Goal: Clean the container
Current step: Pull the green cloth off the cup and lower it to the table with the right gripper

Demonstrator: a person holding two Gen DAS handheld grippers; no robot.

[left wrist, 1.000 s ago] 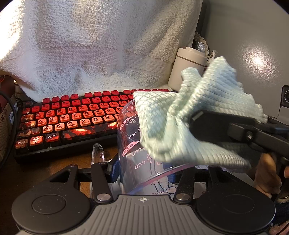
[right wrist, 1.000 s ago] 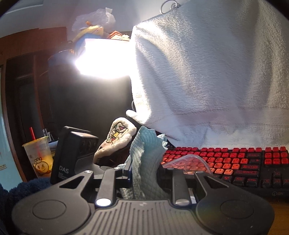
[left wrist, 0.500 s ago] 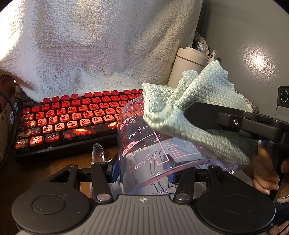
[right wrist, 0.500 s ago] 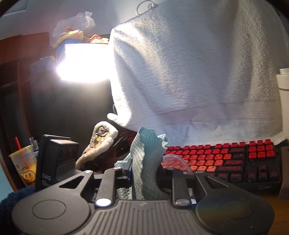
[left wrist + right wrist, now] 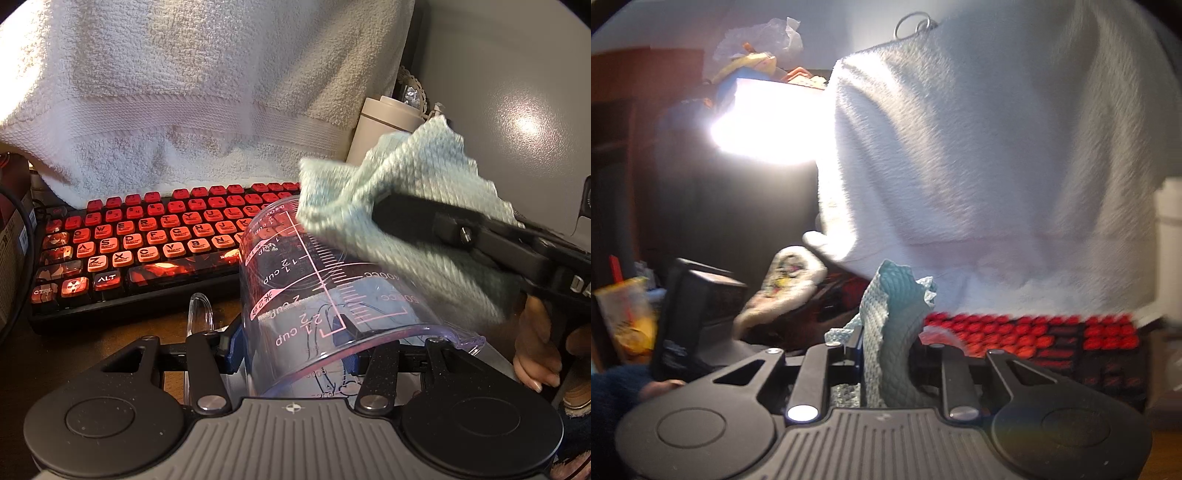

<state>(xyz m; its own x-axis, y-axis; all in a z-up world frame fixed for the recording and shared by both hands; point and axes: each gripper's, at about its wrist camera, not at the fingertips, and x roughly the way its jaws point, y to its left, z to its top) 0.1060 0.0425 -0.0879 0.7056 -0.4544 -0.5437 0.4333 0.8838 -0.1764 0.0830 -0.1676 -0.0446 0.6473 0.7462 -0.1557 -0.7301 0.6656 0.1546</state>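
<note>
A large white terry towel hangs across the back of both views, its lower hem draped just behind the keyboard. The keyboard carries red and pale-pink keycaps on a black case; readable legends include Q, W, E, R, A, S, D, Z, X, C, "ALT" and "CTRL" (one cap bears a radiation symbol).

The task's container, a clear plastic measuring cup, lies tilted on its side between the fingers of the left gripper, which is clamped on the cup wall near the rim. Its pink printing reads "1 cup", "1 1/2 cup", "2 cup", "2 1/2 cup", and, on the metric scale, "400cc" and "500cc". A brand line near the cup's base is too small to read.

A pale green waffle-weave cloth is pressed against the upper outside of the cup. The right gripper is clenched on this cloth, its jaws nearly together on a bunched fold. A person's hand holds its grip, whose side shows the letters "DA".

A cream tumbler stands behind the cloth, at the towel's right edge.
</note>
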